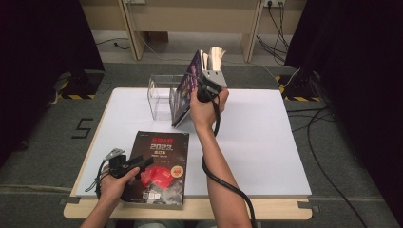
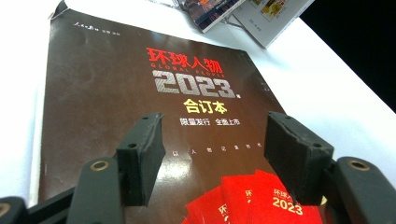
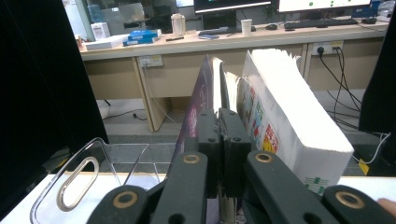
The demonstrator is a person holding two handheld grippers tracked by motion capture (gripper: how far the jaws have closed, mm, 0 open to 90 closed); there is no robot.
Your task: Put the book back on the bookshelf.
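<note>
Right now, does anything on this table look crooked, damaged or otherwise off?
Yes. The magazine pinched in the right gripper stands tilted on its lower edge beside the clear box, and its pages fan open. The dark magazine under the open left gripper lies flat, with a bent top corner.

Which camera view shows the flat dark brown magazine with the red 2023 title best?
The left gripper view: the dark brown magazine lies close under the open left gripper, so its title and red booklets are readable. The high view shows the whole magazine, small, at the white table's near edge. The right gripper view looks elsewhere.
</note>
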